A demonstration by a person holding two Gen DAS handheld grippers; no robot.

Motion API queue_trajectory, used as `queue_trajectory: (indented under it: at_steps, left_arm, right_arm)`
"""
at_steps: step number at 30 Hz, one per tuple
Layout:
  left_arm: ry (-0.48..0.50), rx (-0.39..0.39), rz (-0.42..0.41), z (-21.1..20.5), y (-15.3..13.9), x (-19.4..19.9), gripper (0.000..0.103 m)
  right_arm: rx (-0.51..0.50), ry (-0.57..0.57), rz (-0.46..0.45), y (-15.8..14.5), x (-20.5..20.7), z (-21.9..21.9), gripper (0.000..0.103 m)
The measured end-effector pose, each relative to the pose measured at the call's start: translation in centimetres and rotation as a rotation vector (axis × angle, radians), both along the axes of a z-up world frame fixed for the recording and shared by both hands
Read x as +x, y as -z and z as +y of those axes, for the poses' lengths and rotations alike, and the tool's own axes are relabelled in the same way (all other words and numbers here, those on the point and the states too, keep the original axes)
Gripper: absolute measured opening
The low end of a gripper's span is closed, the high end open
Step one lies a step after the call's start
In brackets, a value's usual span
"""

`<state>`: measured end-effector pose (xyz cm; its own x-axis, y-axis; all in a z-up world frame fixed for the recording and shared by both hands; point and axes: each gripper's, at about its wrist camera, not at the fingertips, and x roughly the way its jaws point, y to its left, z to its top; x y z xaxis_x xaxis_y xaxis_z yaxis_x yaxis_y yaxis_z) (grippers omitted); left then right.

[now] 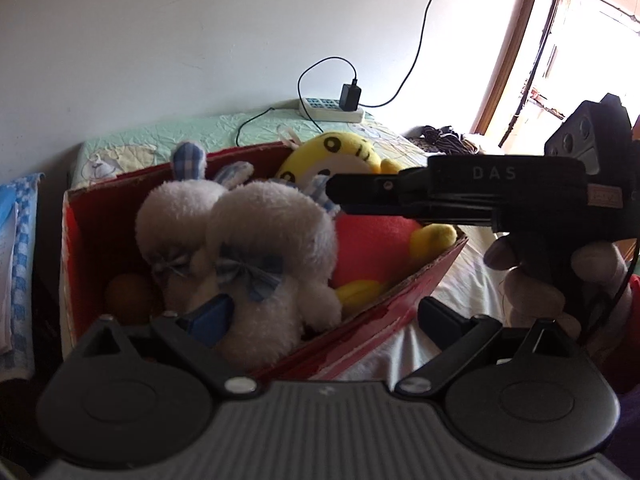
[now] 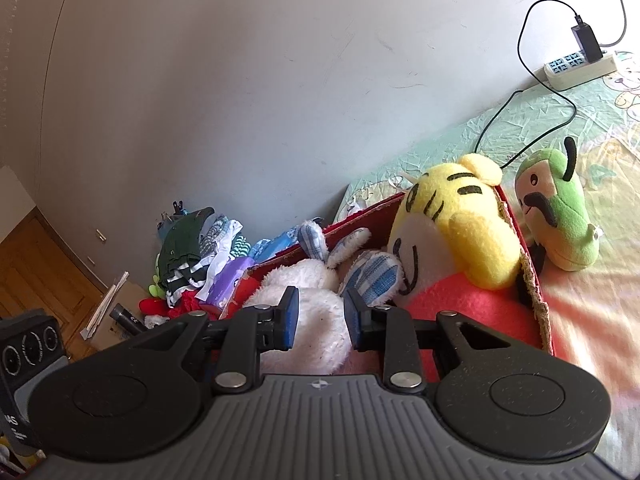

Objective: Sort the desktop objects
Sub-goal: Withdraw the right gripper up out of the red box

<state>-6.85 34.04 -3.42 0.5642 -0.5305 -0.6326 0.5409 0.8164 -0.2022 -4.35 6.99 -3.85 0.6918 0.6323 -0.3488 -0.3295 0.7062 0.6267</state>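
A red cardboard box (image 1: 400,300) on the bed holds two white plush rabbits (image 1: 272,248) with blue bows, a yellow tiger plush (image 1: 340,152) with a red body, and an orange ball (image 1: 128,296). My left gripper (image 1: 326,316) is open wide at the box's near wall, its left pad against a rabbit. My right gripper (image 2: 322,316) hovers over a white rabbit (image 2: 312,296) inside the box (image 2: 536,288), jaws partly open with nothing clamped between them. It also shows side-on as the right gripper (image 1: 400,194), held by a hand (image 1: 536,280). A green plush (image 2: 556,216) lies outside the box.
A white power strip (image 2: 580,68) with a black charger (image 1: 351,97) and cable lies on the green sheet by the wall. A pile of clothes (image 2: 200,256) sits beyond the box. A blue checked towel (image 1: 24,248) is at the left, a window (image 1: 580,40) at the right.
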Motion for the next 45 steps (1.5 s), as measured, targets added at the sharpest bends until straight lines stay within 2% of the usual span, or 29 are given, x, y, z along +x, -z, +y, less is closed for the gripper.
queue_trajectory:
  at_steps: [4, 9, 12, 17, 24, 32, 37, 45]
  left_arm:
    - [0.012, -0.017, 0.02, -0.7, 0.8, 0.3, 0.1]
    - [0.037, 0.003, 0.016, -2.4, 1.8, 0.2, 0.1]
    - [0.039, 0.028, 0.001, -2.7, 1.6, -0.3, 0.1]
    - [0.016, -0.008, 0.027, -1.8, 0.8, -0.6, 0.101]
    - [-0.094, -0.029, 0.038, -0.3, -0.3, -0.3, 0.101]
    - [-0.234, 0.046, 0.071, -0.4, 0.0, 0.6, 0.101]
    - [-0.27, 0.105, 0.037, -2.0, -0.5, 0.4, 0.102]
    - [-0.343, 0.137, 0.028, -4.4, -1.2, 0.1, 0.102]
  right_arm:
    - [0.003, -0.01, -0.003, -0.1, -0.3, 0.1, 0.029]
    - [0.0, -0.009, -0.001, -0.2, -0.6, 0.1, 0.029]
    - [0.0, -0.005, 0.002, -0.3, -0.9, 0.1, 0.029]
    - [-0.015, -0.001, 0.02, -0.2, -1.3, 0.2, 0.029]
    - [-0.053, -0.002, 0.023, -0.1, -2.0, 0.6, 0.029]
    - [-0.125, -0.018, 0.012, 0.1, -2.6, 1.2, 0.03]
    - [-0.075, -0.001, 0.056, 0.5, -2.5, -0.2, 0.03]
    - [-0.021, -0.019, 0.069, 0.4, -2.6, -2.9, 0.033]
